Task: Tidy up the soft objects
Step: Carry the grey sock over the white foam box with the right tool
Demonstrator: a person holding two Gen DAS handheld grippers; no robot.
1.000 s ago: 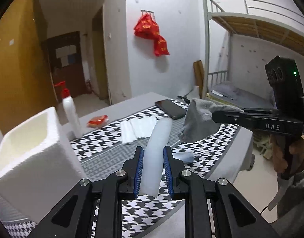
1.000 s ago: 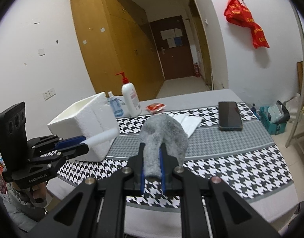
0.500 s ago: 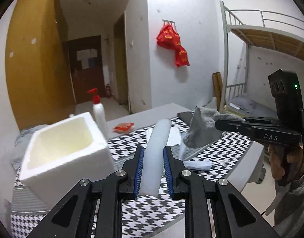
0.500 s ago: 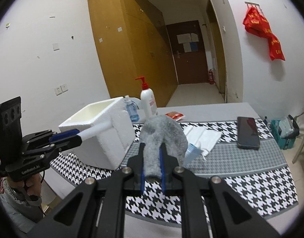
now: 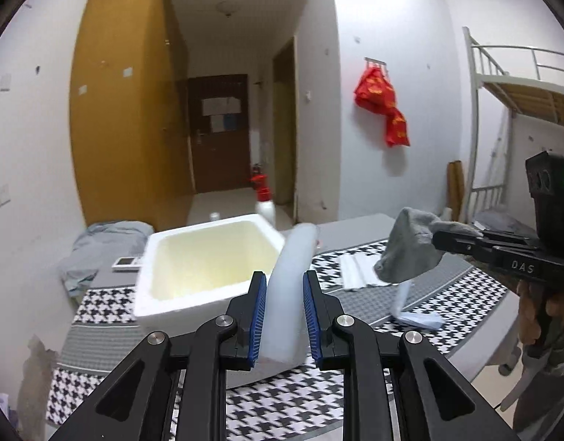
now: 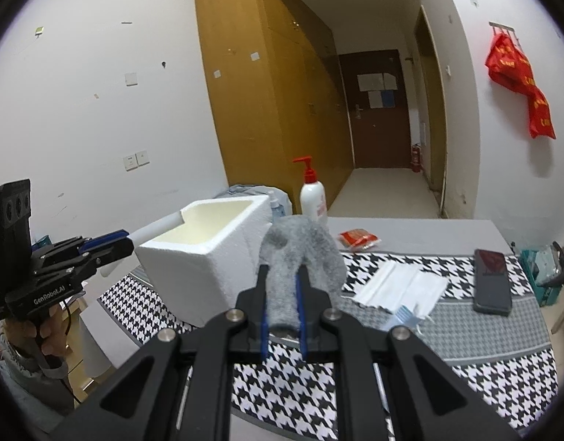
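My left gripper point(image 5: 282, 316) is shut on a white foam tube point(image 5: 290, 286) and holds it just over the near right rim of an open white foam box point(image 5: 193, 257). In the right wrist view the left gripper point(image 6: 125, 237) pokes the tube point(image 6: 155, 226) over the box point(image 6: 204, 253) rim. My right gripper point(image 6: 282, 305) is shut on a grey fuzzy cloth point(image 6: 304, 253), held above the table to the right of the box. It shows in the left wrist view point(image 5: 434, 237) with the cloth point(image 5: 406, 253) hanging.
On the houndstooth tablecloth point(image 6: 465, 375) lie white face masks point(image 6: 399, 286), a blue mask point(image 6: 401, 318), a black phone point(image 6: 491, 281) and a red packet point(image 6: 357, 239). A pump bottle point(image 6: 313, 196) stands behind the box. A bunk bed point(image 5: 520, 92) is at the right.
My left gripper has swung left with the tube, bringing it over the box rim. The right gripper has moved left with the cloth, closer to the box.
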